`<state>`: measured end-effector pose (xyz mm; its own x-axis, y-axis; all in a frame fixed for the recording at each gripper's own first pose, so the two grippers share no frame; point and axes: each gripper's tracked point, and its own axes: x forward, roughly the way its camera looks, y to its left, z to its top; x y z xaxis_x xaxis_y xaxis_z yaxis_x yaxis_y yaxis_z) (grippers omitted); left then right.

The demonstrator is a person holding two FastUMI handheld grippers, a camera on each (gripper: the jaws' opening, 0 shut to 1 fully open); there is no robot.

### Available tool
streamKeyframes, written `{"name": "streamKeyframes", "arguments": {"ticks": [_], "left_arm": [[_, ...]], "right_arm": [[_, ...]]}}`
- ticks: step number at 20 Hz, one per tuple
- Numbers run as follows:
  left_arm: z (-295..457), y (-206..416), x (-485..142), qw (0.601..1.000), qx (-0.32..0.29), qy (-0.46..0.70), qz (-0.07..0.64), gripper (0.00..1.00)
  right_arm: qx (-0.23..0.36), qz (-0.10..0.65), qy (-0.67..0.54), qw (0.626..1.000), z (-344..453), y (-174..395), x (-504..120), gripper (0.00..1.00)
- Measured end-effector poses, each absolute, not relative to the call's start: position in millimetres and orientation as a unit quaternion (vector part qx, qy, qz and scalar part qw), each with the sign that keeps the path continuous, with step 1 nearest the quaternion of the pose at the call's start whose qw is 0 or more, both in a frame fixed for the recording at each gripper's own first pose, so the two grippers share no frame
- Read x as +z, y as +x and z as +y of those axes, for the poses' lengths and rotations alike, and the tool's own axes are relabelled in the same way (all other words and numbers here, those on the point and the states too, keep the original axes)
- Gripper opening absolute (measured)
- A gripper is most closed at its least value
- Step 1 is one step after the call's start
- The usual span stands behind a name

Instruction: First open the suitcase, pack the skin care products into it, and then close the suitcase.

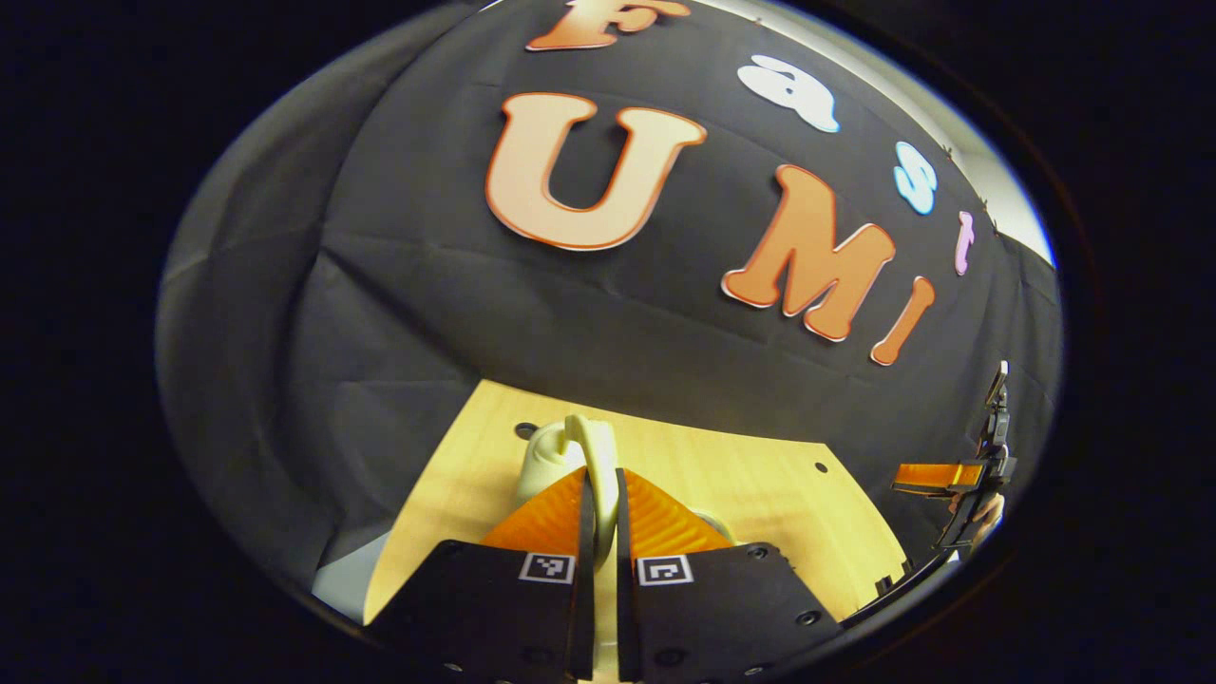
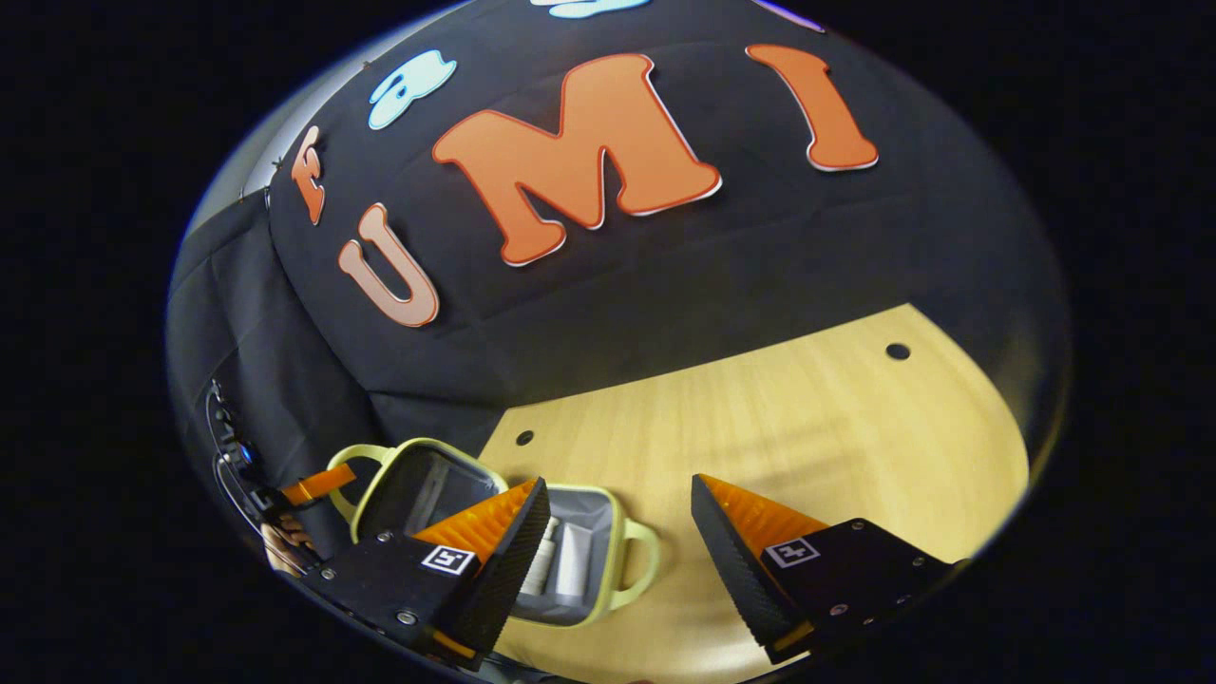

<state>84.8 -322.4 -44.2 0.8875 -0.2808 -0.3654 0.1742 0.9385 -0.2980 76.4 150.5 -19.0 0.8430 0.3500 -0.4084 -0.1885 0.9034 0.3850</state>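
Observation:
A small pale yellow-green suitcase (image 2: 622, 570) lies open on the wooden table, its grey-lined lid (image 2: 427, 480) standing up. Two white skin care bottles (image 2: 560, 560) lie in its base. My left gripper (image 1: 600, 484) is shut on the lid's pale looped handle (image 1: 594, 442), which sticks up between the fingers. In the right gripper view that left gripper (image 2: 323, 486) sits at the lid's far handle (image 2: 353, 458), a hand behind it. My right gripper (image 2: 617, 532) is open above the table, nothing between its fingers, its left finger (image 2: 503, 541) in front of the case.
The light wooden table (image 2: 807, 418) stretches to the right of the case, with small round holes (image 2: 897, 351) in it. Black cloth walls close the back and sides. In the left gripper view the right gripper (image 1: 950, 477) shows far off at the right edge.

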Motion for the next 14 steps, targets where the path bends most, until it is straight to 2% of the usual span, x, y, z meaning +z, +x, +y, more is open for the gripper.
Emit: {"name": "streamKeyframes", "arguments": {"ticks": [7,11,14], "left_arm": [[-490.0,76.0,-62.7,0.952,-0.175,-0.127,0.217,0.1],[-575.3,74.4,-124.1,0.941,-0.197,-0.097,0.256,0.1],[-621.5,72.7,-195.1,0.934,-0.195,-0.054,0.296,0.1]], "right_arm": [[0.117,0.2,0.12,0.965,60.9,74.0,-22.8,0.95],[0.11,0.194,0.114,0.968,27.9,69.6,-36.2,0.95],[0.113,0.192,0.108,0.969,8.7,58.3,-51.0,0.95]]}}
